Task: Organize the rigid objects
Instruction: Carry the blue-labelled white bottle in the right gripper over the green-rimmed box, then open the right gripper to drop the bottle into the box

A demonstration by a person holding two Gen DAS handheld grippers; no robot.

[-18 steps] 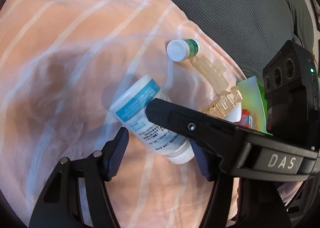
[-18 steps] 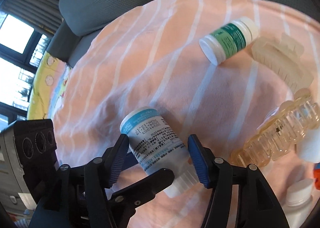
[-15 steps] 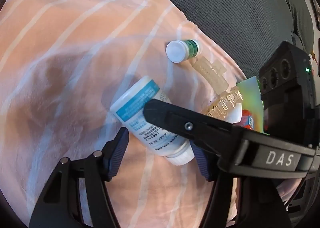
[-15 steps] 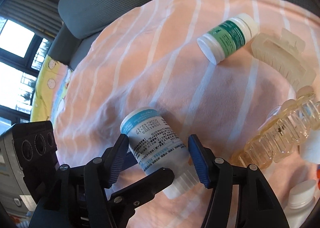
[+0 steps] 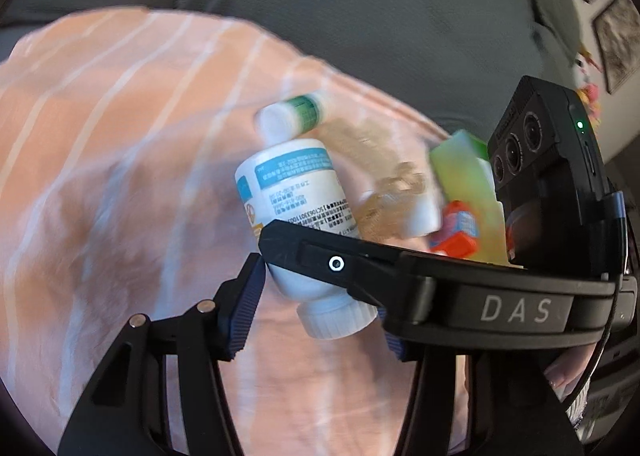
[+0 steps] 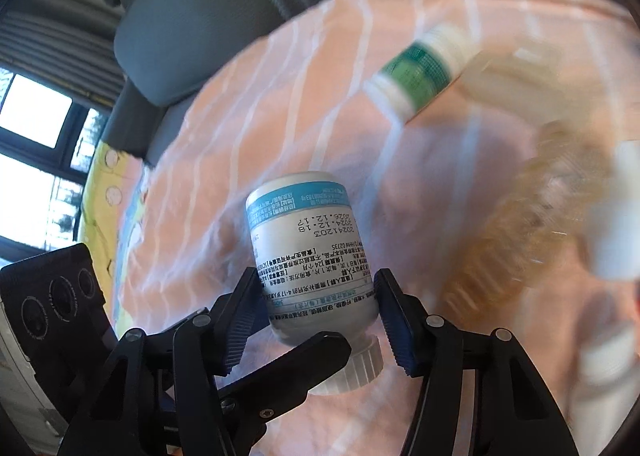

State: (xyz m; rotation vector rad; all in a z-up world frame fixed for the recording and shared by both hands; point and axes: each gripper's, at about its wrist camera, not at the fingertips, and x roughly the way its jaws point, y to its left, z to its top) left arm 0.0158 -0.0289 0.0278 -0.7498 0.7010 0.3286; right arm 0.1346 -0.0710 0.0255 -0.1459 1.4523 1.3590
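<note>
A white bottle with a blue label (image 5: pixel 294 191) (image 6: pixel 310 240) is held off the orange striped cloth (image 5: pixel 100 135), cap end toward the cameras. My left gripper (image 5: pixel 316 308) and my right gripper (image 6: pixel 318 316) both close on it, their fingers crossing each other. A small white bottle with a green label (image 5: pixel 292 115) (image 6: pixel 416 69) lies on the cloth beyond. Translucent amber hair claws (image 5: pixel 396 183) (image 6: pixel 532 223) lie to the right, blurred.
A green box (image 5: pixel 468 179), an orange item (image 5: pixel 456 236) and a white bottle (image 6: pixel 616 211) sit at the right. The cloth lies on a grey sofa (image 5: pixel 360 15) (image 6: pixel 192 15). A yellow patterned cloth (image 6: pixel 104 183) and windows are at the left.
The blue-label bottle lay on the cloth between open fingers; now both grippers have closed on it and lifted it. The views have shifted and the background is blurred.
</note>
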